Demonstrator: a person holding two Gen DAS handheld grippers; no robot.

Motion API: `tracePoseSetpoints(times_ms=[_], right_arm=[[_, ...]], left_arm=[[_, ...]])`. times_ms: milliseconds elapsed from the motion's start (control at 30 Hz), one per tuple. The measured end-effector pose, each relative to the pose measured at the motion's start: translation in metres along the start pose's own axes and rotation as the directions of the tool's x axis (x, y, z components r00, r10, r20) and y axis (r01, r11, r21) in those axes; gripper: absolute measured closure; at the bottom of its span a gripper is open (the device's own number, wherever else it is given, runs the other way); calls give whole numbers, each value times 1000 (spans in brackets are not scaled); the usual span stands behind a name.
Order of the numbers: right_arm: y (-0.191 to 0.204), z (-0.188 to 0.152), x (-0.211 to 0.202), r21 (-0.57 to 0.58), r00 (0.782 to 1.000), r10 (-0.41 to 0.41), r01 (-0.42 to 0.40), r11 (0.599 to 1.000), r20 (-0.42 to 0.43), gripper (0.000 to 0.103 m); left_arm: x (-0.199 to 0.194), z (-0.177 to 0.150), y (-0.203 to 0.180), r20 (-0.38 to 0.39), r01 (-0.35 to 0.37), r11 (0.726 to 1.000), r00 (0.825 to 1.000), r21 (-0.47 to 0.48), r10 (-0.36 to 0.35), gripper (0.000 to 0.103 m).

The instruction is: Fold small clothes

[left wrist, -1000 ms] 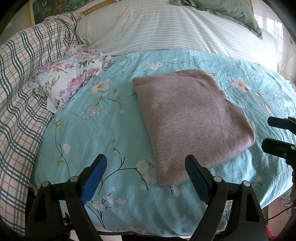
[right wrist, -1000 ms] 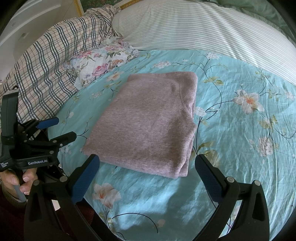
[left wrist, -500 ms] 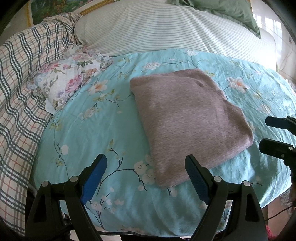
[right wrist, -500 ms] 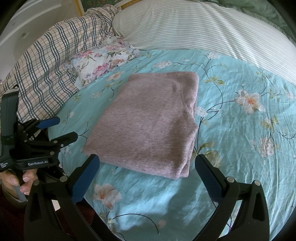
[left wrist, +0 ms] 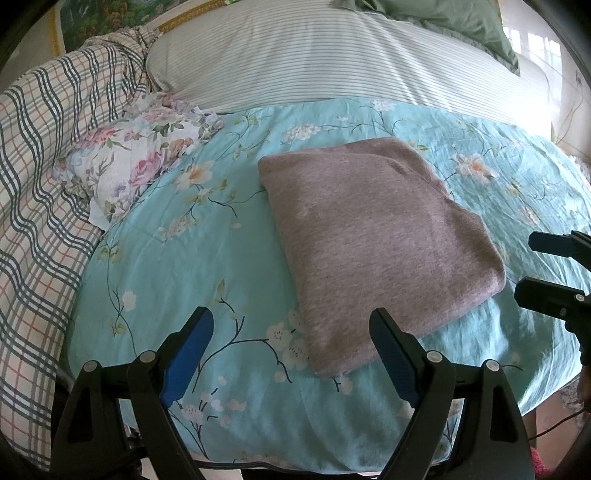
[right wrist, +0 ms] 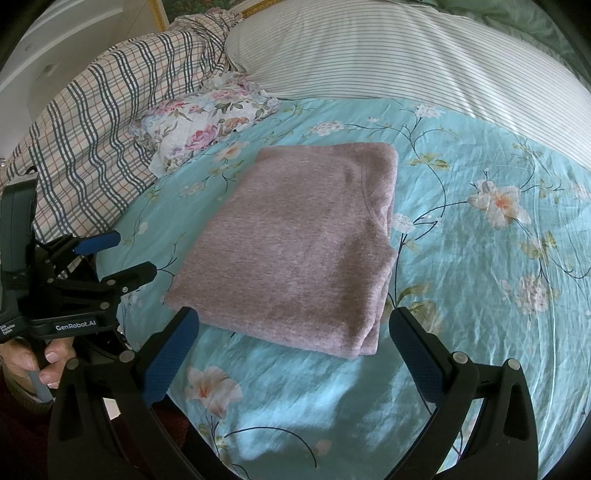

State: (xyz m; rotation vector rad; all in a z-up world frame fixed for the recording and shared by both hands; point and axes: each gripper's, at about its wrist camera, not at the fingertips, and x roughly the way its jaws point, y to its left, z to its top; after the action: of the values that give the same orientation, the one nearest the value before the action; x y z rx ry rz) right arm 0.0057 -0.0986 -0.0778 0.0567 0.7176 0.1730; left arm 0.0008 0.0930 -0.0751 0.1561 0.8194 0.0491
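A mauve knit garment (left wrist: 373,236) lies folded into a flat rectangle on the turquoise floral bedsheet (left wrist: 192,266); it also shows in the right wrist view (right wrist: 299,251). My left gripper (left wrist: 291,332) is open and empty, held above the bed's near edge, just short of the garment's near corner. My right gripper (right wrist: 293,332) is open and empty, just short of the garment's near edge. Each gripper shows in the other's view: the right one (left wrist: 543,269) to the garment's right, the left one (right wrist: 118,254) to its left.
A floral cloth (left wrist: 129,166) lies crumpled at the left of the sheet, against a plaid quilt (left wrist: 40,177). A striped pillow (left wrist: 332,59) runs across the back, with a green pillow (left wrist: 450,22) behind it. The bed's edge is below my grippers.
Both grippers have stayed open and almost still. The left wrist view has drifted slightly, so the garment sits a little left and lower.
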Motion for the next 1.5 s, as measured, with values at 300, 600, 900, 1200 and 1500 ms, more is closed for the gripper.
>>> tracePoseSetpoints(times_ms=[300,600,900,1200,1500], right_arm=[[0,0,0,2,1000,0,0,1000,0,0],[0,0,1,1,1000,-1,1,1000,0,0],[0,1,1,-1,1000,-1,1,1000,2,0],[0,2,1,-2,1000,-1,1,1000,2,0],[-5,4,8,-4,1000,-11,11,1000,-10,0]], left_arm=[[1,2,0,0,1,1000,1000,4,-1,16],[4,2,1,-2,0,1000,1000,11,0,16],[5,3,2,-2,2,1000,1000,11,-2,16],[8,6,4,0,11,1000,1000,22,-11,16],[12,11,6,1,13,1000,1000,28,-13,16]])
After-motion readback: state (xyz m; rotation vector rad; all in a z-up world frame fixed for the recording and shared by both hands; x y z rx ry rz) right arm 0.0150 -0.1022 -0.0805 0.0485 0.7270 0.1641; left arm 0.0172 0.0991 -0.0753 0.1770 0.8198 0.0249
